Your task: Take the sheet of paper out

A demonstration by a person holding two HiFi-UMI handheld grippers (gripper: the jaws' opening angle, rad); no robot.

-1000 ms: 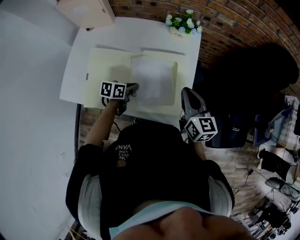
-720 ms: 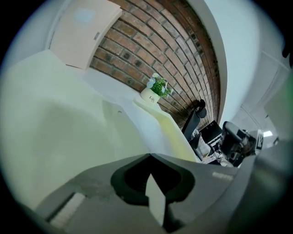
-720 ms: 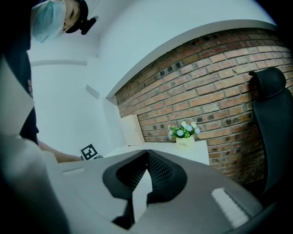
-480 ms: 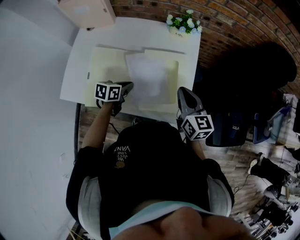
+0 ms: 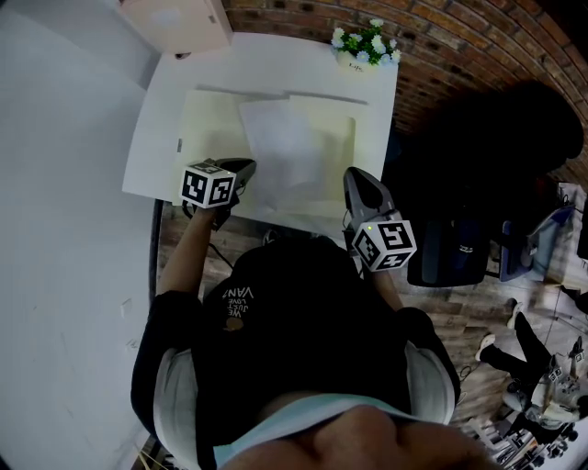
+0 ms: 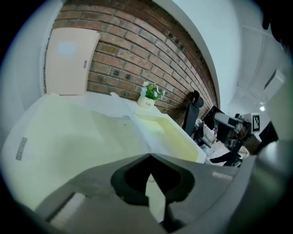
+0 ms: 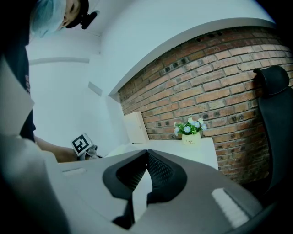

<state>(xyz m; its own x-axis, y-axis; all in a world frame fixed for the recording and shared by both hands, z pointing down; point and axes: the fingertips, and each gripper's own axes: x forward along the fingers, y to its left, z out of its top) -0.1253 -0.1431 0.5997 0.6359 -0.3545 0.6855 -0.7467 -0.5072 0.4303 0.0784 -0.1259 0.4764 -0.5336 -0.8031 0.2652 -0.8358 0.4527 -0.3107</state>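
Note:
A white sheet of paper (image 5: 285, 147) lies skewed over an open pale yellow folder (image 5: 207, 128) on the white table (image 5: 276, 64). My left gripper (image 5: 248, 167) is at the sheet's near left corner, shut on it. In the left gripper view the sheet (image 6: 91, 132) rises from the closed tips of the left gripper (image 6: 149, 155), with the folder (image 6: 176, 137) to its right. My right gripper (image 5: 353, 176) hovers by the folder's near right edge. In its own view the right gripper (image 7: 147, 151) is shut, with nothing visible between the tips.
A small pot of white flowers (image 5: 366, 44) stands at the table's far right corner by the brick wall. A beige box (image 5: 175, 20) sits at the far left. A dark chair (image 5: 459, 248) stands right of the table. The person's body fills the near side.
The left gripper has moved left and up with the sheet's corner, and the sheet has slid left and turned over the folder. The right gripper has drifted slightly left.

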